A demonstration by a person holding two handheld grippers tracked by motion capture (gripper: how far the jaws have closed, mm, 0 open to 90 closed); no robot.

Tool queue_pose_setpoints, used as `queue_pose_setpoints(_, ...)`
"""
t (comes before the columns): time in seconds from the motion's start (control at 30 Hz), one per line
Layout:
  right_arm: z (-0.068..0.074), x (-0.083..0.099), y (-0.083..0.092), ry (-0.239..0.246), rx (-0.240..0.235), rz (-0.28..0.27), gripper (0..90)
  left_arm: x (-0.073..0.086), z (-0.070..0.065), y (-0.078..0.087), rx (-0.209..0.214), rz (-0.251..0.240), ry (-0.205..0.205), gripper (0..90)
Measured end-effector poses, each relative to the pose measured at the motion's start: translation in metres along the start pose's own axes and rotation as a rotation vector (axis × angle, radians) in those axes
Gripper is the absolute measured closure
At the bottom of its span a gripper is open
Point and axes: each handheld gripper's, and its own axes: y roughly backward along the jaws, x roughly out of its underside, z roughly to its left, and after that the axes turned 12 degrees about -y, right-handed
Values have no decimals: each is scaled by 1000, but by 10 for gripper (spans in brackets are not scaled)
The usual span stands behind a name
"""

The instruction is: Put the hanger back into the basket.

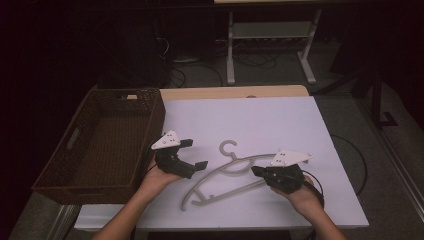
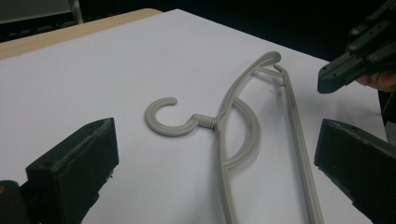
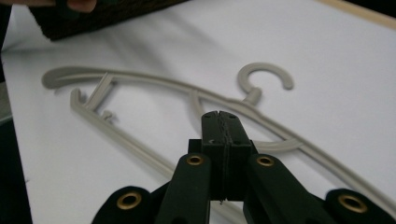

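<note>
grey plastic hanger point(image 1: 225, 170) is lying light and stiff between both tools; left gripper point(image 1: 192, 154) is gaping open, right gripper point(image 3: 222, 116) is closed empty; grab its thin bar.

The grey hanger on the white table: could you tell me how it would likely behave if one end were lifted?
The hanger looks like thin moulded plastic, so probably light and fairly stiff, flexing slightly. Lying flat on the smooth white table, it may slide or pivot when nudged. It shouldn't roll.
</note>
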Motion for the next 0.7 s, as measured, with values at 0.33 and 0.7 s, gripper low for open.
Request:
queue_pose_setpoints(0.33,6,10,-25,8,-17,139,891,4,-1,-2,9,12,9,0)
queue_pose_setpoints(0.7,1,15,-33,-10,-7,216,891,5,-2,-3,17,21,7,0)
